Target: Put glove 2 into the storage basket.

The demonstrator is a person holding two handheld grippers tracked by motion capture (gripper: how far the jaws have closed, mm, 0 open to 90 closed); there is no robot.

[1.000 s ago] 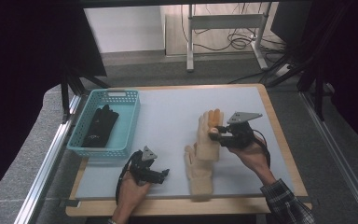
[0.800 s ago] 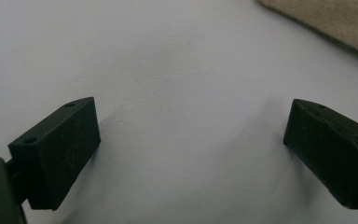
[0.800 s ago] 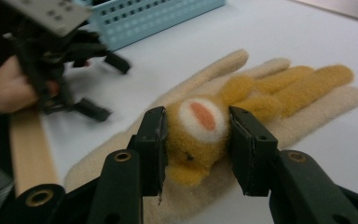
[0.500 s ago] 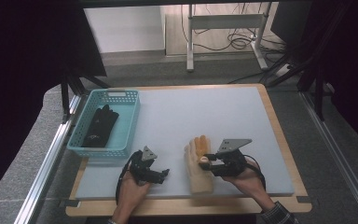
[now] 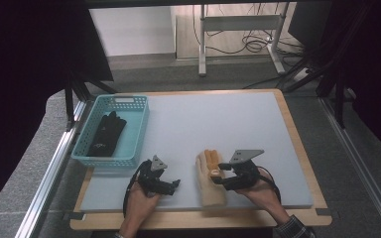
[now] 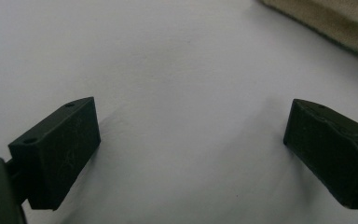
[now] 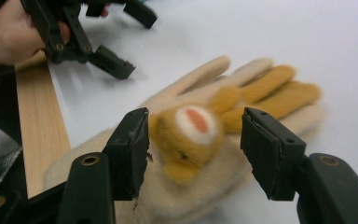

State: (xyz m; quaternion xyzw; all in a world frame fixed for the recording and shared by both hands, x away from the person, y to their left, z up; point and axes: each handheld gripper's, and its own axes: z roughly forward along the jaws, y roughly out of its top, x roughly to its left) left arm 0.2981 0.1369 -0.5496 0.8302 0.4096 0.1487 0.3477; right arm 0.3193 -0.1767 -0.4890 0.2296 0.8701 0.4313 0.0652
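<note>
A cream glove with orange fingers is laid flat near the front edge of the white table, at about 6 o'clock in the high view, with a second orange glove doubled back on top of it. The right gripper is held over it from 3 o'clock; its jaws have just been opening and now stand apart on either side of the orange fold without pressing it. The left gripper is rested at 7 o'clock, its jaws wide over bare table. A black glove lies in the blue basket at 10 o'clock. The step in hand is judged to be the release of the stacked pair. Next, the right gripper would need to be lifted clear without the fold being dragged.
</note>
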